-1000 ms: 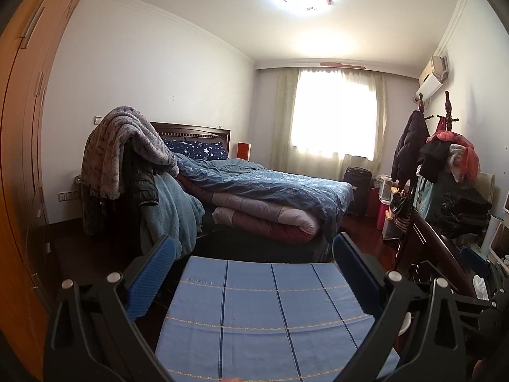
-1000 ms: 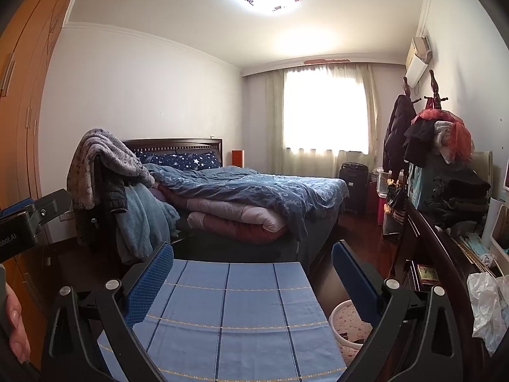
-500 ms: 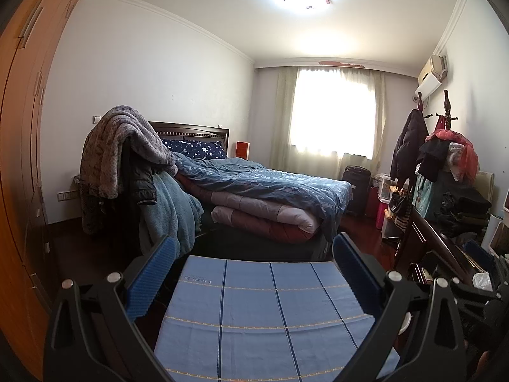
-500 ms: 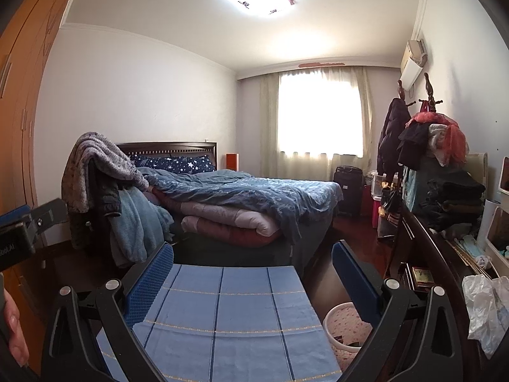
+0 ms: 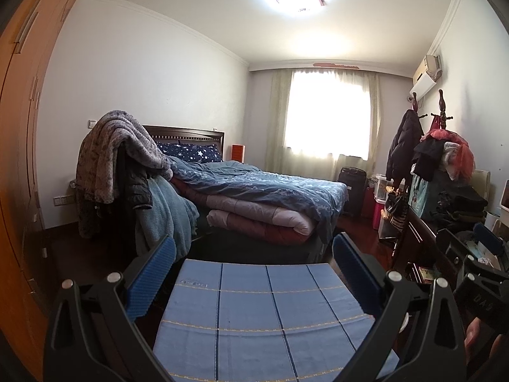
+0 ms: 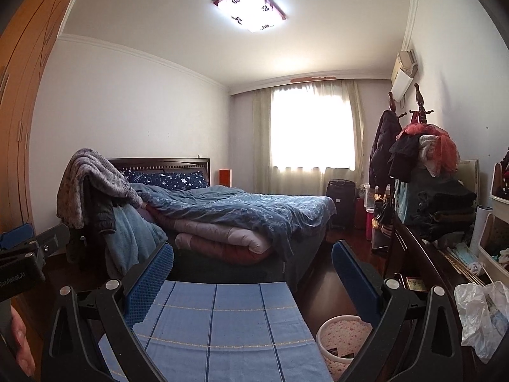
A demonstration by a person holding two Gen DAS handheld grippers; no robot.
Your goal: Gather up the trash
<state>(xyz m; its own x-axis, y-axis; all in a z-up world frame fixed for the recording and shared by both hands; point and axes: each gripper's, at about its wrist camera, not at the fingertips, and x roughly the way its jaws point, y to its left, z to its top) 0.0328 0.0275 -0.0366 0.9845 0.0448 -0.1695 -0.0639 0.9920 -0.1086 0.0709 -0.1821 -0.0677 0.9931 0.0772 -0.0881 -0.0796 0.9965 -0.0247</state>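
In the right wrist view, a crumpled white plastic bag (image 6: 477,315) lies on the dark desk (image 6: 423,270) at the lower right. A white-rimmed, pink-speckled waste bin (image 6: 340,334) stands on the floor beside the desk, with some dark scraps inside. My right gripper (image 6: 253,280) is open and holds nothing; it hangs over a blue checked cloth (image 6: 222,318), left of the bin. My left gripper (image 5: 254,273) is also open with nothing in it, above the same cloth (image 5: 264,312).
A bed (image 6: 238,213) with piled quilts fills the middle of the room. Draped blankets (image 5: 117,152) hang at its left. A loaded coat rack (image 6: 420,146) and folded clothes crowd the desk side. An orange wardrobe (image 5: 19,159) lines the left wall.
My right gripper has shifted toward the desk, so the bin and the plastic bag now show larger and nearer. The left gripper has hardly moved. Both stay open.
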